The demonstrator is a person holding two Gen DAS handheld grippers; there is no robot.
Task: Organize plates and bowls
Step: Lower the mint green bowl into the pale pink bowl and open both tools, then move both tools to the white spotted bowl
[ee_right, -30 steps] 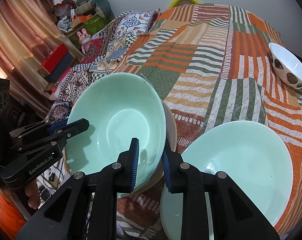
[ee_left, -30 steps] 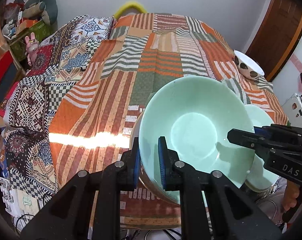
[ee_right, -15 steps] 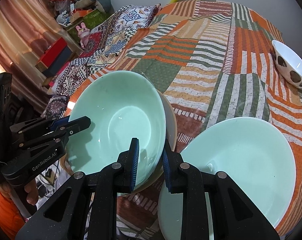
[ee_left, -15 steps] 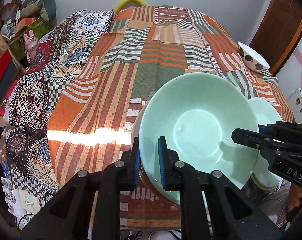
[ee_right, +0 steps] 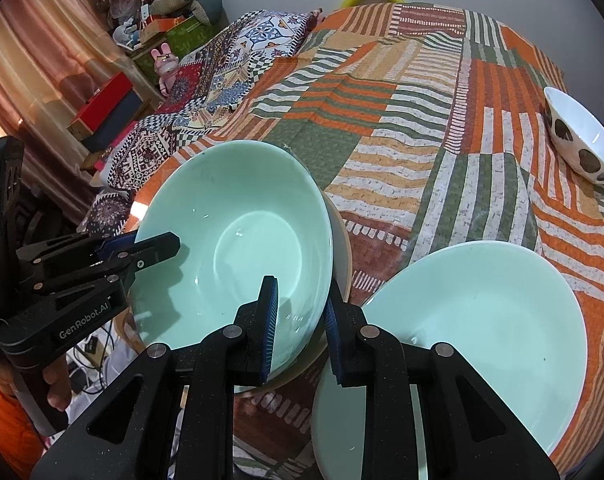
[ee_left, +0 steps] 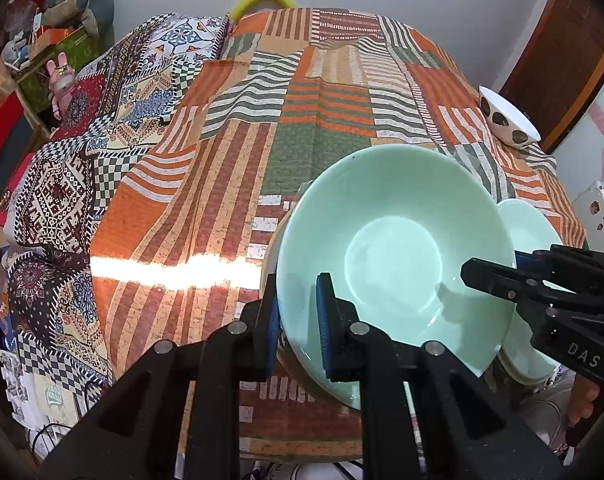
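Left tool (ee_left: 297,320) and right tool (ee_right: 299,328) both grip the green bowl (ee_left: 394,248), seemingly atop another; plate (ee_right: 474,340) at 3 o'clock.

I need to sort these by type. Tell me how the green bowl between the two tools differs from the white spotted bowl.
The green bowl is plain mint; the spotted bowl is white with dark brown spots outside. The green bowl looks wider, though it is nearer. The left tool and right tool each clamp the green bowl's rim, above a cream dish; the spotted bowl sits untouched at the cloth's far edge. Both are empty.
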